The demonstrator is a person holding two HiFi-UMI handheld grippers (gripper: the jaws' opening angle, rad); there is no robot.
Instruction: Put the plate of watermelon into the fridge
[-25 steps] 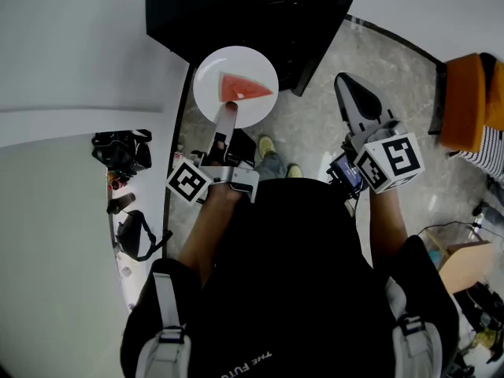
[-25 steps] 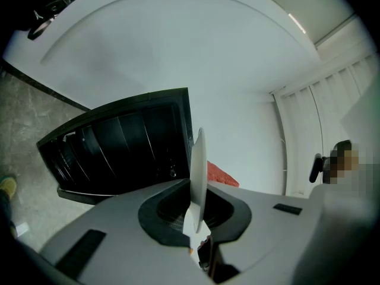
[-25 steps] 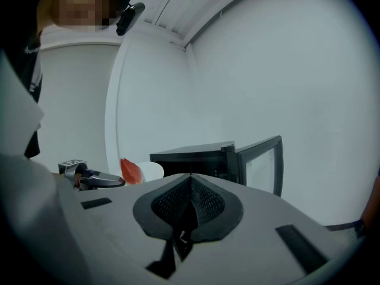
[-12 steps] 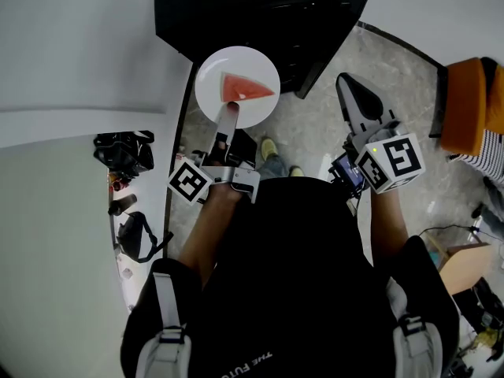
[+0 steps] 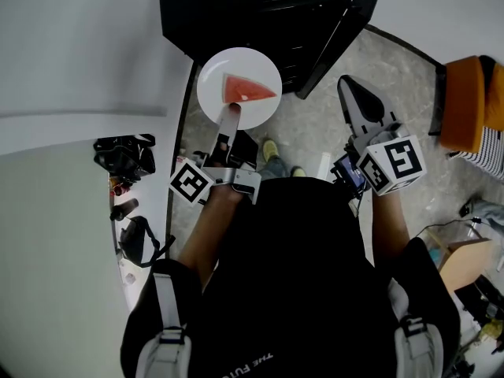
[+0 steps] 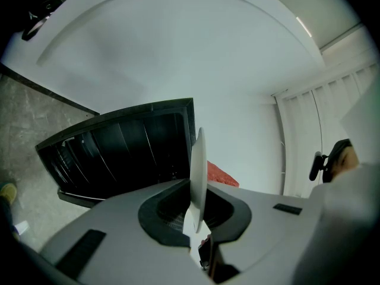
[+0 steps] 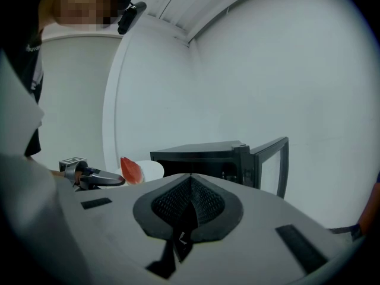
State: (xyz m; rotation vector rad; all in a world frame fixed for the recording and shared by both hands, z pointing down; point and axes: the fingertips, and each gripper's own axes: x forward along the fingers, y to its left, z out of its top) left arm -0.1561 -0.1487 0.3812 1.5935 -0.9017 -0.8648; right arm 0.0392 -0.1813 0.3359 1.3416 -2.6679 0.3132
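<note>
A white plate (image 5: 228, 85) carries one red watermelon wedge (image 5: 248, 90). My left gripper (image 5: 229, 113) is shut on the plate's near rim and holds it level, just in front of the black fridge (image 5: 260, 14). The fridge door (image 5: 346, 30) stands open to the right. In the left gripper view the plate (image 6: 199, 171) shows edge-on between the jaws, with the watermelon wedge (image 6: 221, 174) behind it and the dark fridge (image 6: 119, 153) beyond. My right gripper (image 5: 358, 105) hangs to the right, shut and empty. Its view shows the fridge (image 7: 202, 156), the plate (image 7: 151, 171) and the left gripper (image 7: 95, 177).
A white counter (image 5: 79, 69) runs along the left, with black bags and small items (image 5: 122, 152) on its lower part. The person's shoes (image 5: 268, 146) stand on the stone floor. An orange seat (image 5: 465, 105) and a cardboard box (image 5: 457, 262) are at the right.
Both grippers and the plate have drifted a little toward the fridge, whose dark opening now takes up more of the head view. The left grip on the plate is unchanged.
</note>
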